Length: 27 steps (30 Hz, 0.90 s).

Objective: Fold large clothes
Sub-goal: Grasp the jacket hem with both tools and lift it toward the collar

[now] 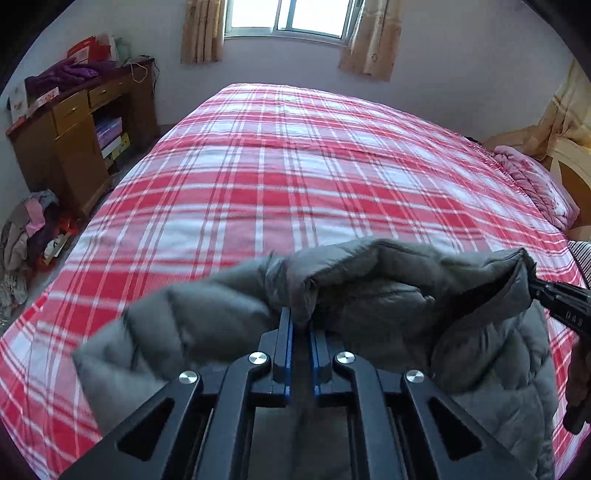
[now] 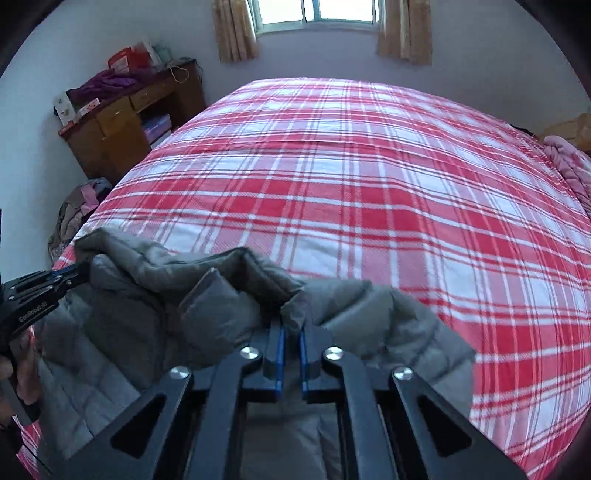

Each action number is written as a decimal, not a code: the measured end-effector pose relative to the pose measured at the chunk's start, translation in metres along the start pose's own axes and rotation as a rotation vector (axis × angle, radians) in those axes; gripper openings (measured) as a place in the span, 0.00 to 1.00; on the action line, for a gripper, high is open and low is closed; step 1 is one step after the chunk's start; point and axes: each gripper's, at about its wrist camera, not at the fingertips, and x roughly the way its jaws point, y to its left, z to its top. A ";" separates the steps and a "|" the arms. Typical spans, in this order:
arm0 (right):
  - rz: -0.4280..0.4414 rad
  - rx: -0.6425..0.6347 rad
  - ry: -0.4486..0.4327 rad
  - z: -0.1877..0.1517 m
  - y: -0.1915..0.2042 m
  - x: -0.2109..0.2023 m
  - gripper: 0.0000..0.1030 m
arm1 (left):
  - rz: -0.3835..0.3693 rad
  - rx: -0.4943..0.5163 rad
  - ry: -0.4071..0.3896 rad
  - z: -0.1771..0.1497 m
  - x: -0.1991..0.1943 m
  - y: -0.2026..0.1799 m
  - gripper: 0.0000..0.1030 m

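Both claws, left claw [image 1: 301, 325] and right claw [image 2: 291, 328], pinch the grey puffer jacket's [image 1: 369, 280] edge over the bed [image 1: 295, 166]; folding seemingly barely begun.

One grey padded jacket [image 1: 369, 295] lies on one bed [image 1: 295, 166] under one red and white checked cover. Two tools are in sight: the left tool [image 1: 301, 325] and the right tool [image 2: 291, 328]. One window [image 1: 291, 16] has two curtains, one on each side. One wooden desk [image 1: 70, 147] stands by the wall, with two drawers showing. One heap of clothes [image 1: 29, 229] sits on the floor, and one pink quilt [image 1: 535, 184] lies at the bed's edge.
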 end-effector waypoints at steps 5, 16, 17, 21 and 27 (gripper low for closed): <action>0.010 0.037 -0.021 -0.024 -0.012 0.000 0.06 | 0.005 -0.031 0.044 -0.025 0.012 0.008 0.03; -0.037 0.014 -0.018 -0.051 -0.016 0.021 0.06 | 0.111 -0.066 -0.033 -0.020 -0.012 0.014 0.02; -0.044 0.005 -0.030 -0.050 -0.016 0.019 0.06 | 0.125 -0.079 -0.060 -0.015 -0.023 0.016 0.03; -0.053 -0.001 -0.036 -0.053 -0.019 0.022 0.07 | 0.173 -0.163 -0.150 0.015 -0.052 0.025 0.30; -0.081 -0.041 -0.054 -0.065 -0.013 0.030 0.07 | 0.212 -0.105 -0.178 0.045 -0.039 -0.005 0.90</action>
